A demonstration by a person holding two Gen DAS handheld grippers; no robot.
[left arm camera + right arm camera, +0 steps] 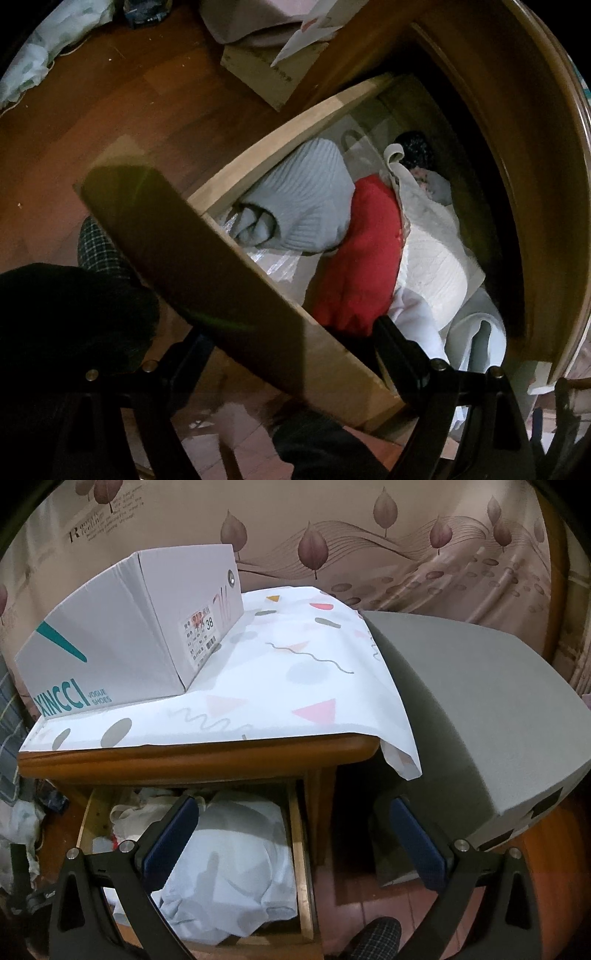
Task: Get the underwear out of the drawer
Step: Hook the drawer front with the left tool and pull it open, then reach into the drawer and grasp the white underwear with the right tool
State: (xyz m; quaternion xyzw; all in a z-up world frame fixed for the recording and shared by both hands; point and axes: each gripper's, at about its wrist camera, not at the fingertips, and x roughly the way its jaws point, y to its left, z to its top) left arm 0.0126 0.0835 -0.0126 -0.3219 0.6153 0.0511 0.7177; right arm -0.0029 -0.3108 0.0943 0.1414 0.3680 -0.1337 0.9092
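The wooden drawer [266, 155] is pulled out of the nightstand and holds several garments. Among them are a grey ribbed piece [310, 195], a red one [362, 258], a cream quilted one [432, 266] and a pale one [476, 339]. I cannot tell which are underwear. My left gripper [291, 332] is open and straddles the drawer's front panel [207, 266], with one finger outside it and one inside by the red garment. In the right wrist view my right gripper [293, 808] hangs open above the drawer [301, 856], over a pale crumpled garment [236, 856], holding nothing.
A white shoe box [122, 635] stands on a patterned sheet [295, 686] covering the nightstand top. A grey box [480, 716] sits close on the right. A cardboard box [266, 77] and plastic bags [48, 48] lie on the wooden floor. A person's checked slipper [376, 938] stands near the drawer.
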